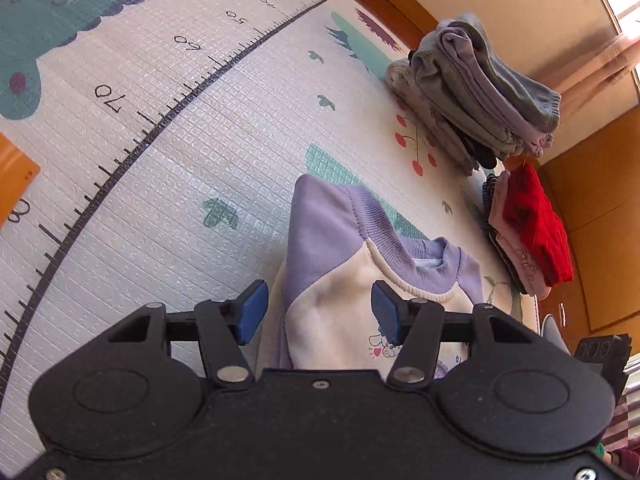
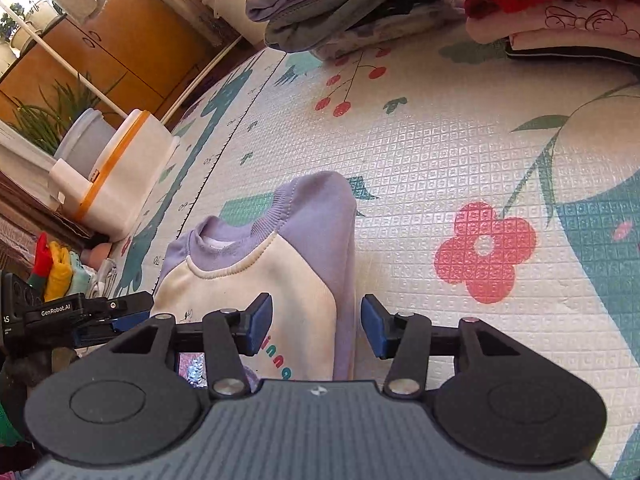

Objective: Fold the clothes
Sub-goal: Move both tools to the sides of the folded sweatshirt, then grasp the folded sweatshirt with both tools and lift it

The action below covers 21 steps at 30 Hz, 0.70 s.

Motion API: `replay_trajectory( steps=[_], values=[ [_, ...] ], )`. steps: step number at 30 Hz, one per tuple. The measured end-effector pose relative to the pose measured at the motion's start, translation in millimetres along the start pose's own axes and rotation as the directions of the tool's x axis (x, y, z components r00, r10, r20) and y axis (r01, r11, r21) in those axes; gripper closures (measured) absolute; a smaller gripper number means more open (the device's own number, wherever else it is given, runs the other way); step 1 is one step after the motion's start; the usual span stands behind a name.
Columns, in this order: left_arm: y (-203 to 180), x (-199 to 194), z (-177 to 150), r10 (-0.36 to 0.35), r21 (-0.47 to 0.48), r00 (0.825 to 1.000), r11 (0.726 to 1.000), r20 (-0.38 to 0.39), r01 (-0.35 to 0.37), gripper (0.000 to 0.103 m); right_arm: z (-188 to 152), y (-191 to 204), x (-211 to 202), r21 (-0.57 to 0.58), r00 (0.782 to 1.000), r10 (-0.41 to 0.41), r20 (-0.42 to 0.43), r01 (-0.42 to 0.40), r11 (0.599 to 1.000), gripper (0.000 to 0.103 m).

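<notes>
Two hand-held grippers: left hand-held gripper and right hand-held gripper released over purple-and-cream cotton sweatshirt.
Surface: embossed foam play mat, printed ruler, flowers.
Room: orange wooden cabinets.

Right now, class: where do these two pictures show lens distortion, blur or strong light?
Left wrist view: the printed black ruler line bows into an arc, and the pink curtain by the bright window is smeared. Right wrist view: the top-left window area is overexposed, and the embossed foam play mat glints.

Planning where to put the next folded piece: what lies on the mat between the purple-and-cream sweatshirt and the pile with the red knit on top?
Only bare play mat; right wrist view shows it between sweatshirt and pile.
</notes>
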<state>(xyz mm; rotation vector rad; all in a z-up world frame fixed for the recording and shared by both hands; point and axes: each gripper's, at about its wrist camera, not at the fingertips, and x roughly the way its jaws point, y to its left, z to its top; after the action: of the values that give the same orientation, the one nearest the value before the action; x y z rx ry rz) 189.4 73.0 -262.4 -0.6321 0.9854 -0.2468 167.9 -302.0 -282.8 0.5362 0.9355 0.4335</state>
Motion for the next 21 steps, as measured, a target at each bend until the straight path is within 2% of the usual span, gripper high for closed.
replay_trajectory(
  steps=[2, 5, 9, 13, 15, 16, 19, 21],
  values=[
    [4.7, 7.3, 3.1, -0.014, -0.021, 1.000, 1.000, 0.002, 0.014, 0.051, 4.4, -1.5, 5.8, -0.020, 1.000, -0.004, -0.004, 0.004, 1.000, 0.053],
    [10.6, 14.7, 7.5, -0.076, -0.059, 0.997, 0.995, 0.017, 0.077, 0.051, 13.2, -2.6, 12.9, -0.029, 1.000, 0.011, -0.008, -0.011, 1.000, 0.053],
    [9.4, 23.3, 7.5, -0.123, -0.056, 0.992, 0.991, 0.027, 0.124, 0.053, 23.3, -9.7, 20.5, -0.008, 0.998, 0.057, -0.010, -0.057, 0.998, 0.052],
    [16.5, 22.8, 1.5, -0.129, -0.089, 0.990, 0.987, 0.050, 0.133, 0.070, 22.0, -14.1, 22.2, 0.028, 0.997, 0.080, 0.006, -0.080, 0.996, 0.051],
    [16.9, 22.8, 0.2, -0.125, -0.090, 0.991, 0.987, 0.053, 0.130, 0.074, 19.4, -16.3, 21.6, 0.052, 0.996, 0.085, 0.024, -0.086, 0.995, 0.052],
    [15.9, 23.1, 0.2, -0.122, -0.086, 0.991, 0.988, 0.051, 0.126, 0.076, 18.0, -17.3, 21.3, 0.065, 0.996, 0.085, 0.033, -0.087, 0.994, 0.053],
    [14.7, 23.6, -0.4, -0.125, -0.090, 0.991, 0.988, 0.048, 0.129, 0.082, 12.7, -14.6, 22.5, 0.062, 0.997, 0.059, 0.049, -0.062, 0.996, 0.069],
    [15.2, 19.5, -2.6, -0.135, -0.109, 0.989, 0.984, 0.062, 0.141, 0.084, 12.8, -18.2, 23.7, 0.098, 0.996, 0.082, 0.044, -0.086, 0.991, 0.078]
  ],
)
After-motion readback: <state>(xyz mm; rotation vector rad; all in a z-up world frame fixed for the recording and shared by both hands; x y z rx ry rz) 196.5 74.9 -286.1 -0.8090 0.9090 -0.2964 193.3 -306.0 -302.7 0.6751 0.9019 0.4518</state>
